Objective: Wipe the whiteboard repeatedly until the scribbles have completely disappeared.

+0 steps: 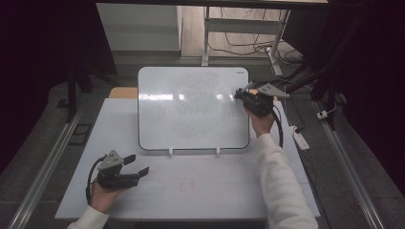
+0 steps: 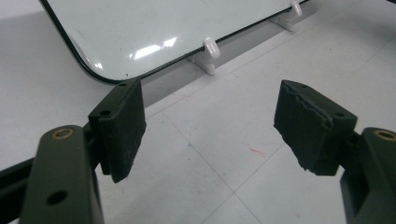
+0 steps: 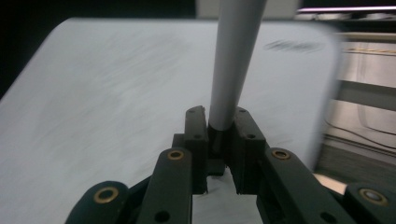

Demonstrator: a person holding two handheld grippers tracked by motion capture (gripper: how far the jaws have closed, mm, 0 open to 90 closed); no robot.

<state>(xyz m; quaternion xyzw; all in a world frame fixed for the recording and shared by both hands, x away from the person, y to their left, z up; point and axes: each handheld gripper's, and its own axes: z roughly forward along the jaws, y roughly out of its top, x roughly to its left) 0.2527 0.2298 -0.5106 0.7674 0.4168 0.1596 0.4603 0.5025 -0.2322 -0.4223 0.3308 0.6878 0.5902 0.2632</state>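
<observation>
Marker (image 3: 233, 65), a grey barrel, sits clamped between the jaws of the right gripper (image 3: 219, 135); the jaws are closed hard on its lower end and the barrel rises away from the camera in the right gripper view. In the high view that gripper (image 1: 244, 95) is at the upper right part of the whiteboard (image 1: 191, 109), with the marker's far end at or very near the board face; whether the tip touches cannot be told. The board leans back on two small white clips (image 2: 210, 49) near the far half of the table (image 1: 191, 186). Its surface looks smeared with faint grey traces and carries no clear line.

Judging by this, the step in hand is writing or drawing on the board. To do it well, the grip should hold firm so the barrel does not twist in the pads, and pressure should be light, since the board only leans on its clips and a hard push could tip or slide it. Strokes are best driven from the forearm, keeping the marker at a steady angle to the face.

The left gripper (image 1: 136, 164) rests low on the near left of the table, jaws wide apart and holding nothing, well away from the board. It could steady the board's lower edge if it shifts.
</observation>
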